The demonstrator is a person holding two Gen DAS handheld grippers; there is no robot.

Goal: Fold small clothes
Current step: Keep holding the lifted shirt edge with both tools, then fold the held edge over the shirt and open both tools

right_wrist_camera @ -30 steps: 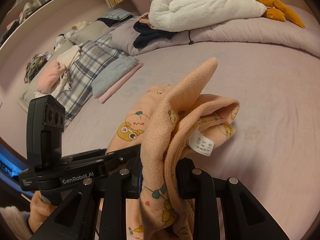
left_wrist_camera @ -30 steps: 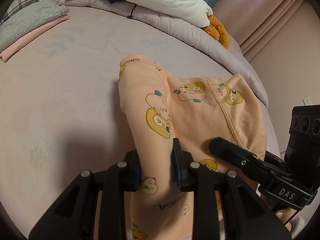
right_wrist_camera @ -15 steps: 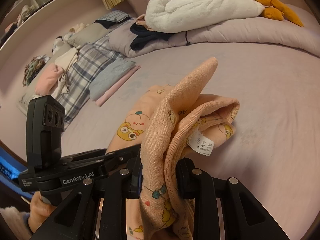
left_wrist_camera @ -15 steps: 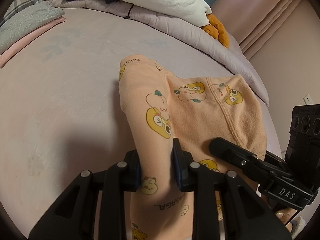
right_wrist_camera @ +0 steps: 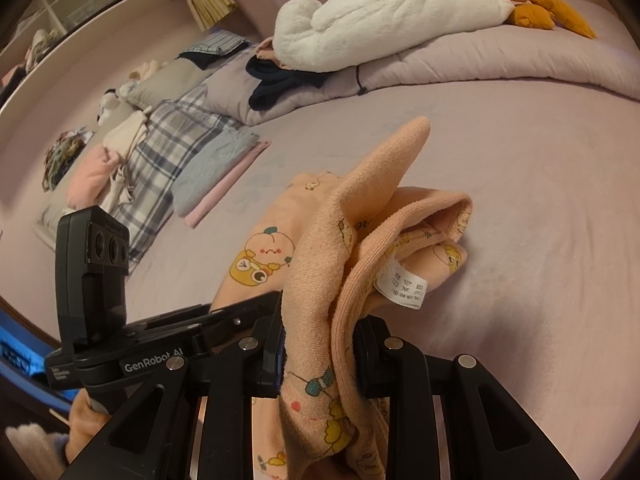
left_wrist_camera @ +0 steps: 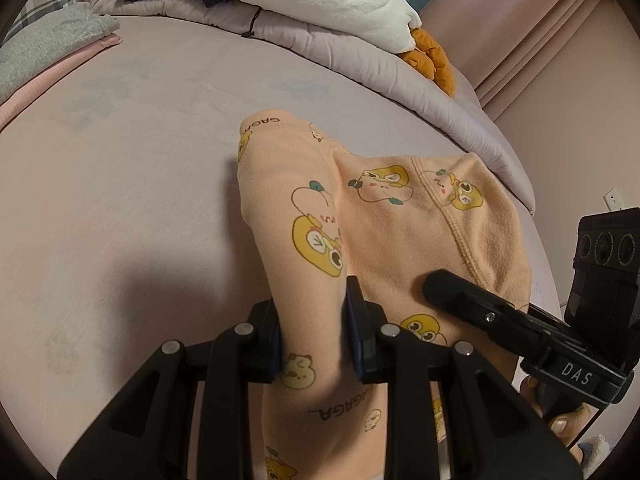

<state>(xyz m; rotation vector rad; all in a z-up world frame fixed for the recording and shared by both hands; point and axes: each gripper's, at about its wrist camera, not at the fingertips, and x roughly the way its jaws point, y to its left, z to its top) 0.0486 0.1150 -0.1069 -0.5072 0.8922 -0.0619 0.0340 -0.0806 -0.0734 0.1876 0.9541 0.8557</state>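
A small peach garment (left_wrist_camera: pixel 400 220) with yellow cartoon prints lies partly on the mauve bed (left_wrist_camera: pixel 120 200). My left gripper (left_wrist_camera: pixel 314 336) is shut on one edge of it, near the bottom centre of the left wrist view. My right gripper (right_wrist_camera: pixel 318 356) is shut on a bunched fold of the same garment (right_wrist_camera: pixel 360 248), with a white care label (right_wrist_camera: pixel 402 286) hanging out. The right gripper also shows in the left wrist view (left_wrist_camera: pixel 500 320), close to the right of the left one. The left gripper shows in the right wrist view (right_wrist_camera: pixel 192 332).
A rolled mauve duvet (left_wrist_camera: pixel 340 48) with a white plush (right_wrist_camera: pixel 380 16) and dark clothes (right_wrist_camera: pixel 280 80) lies along the far side. Folded grey and pink items (right_wrist_camera: pixel 216 176), a plaid pillow (right_wrist_camera: pixel 168 152) and loose clothes (right_wrist_camera: pixel 92 172) lie at the left.
Both grippers have shifted slightly forward with the garment still held. The far bedding sits a little nearer in view. The grips have not changed.
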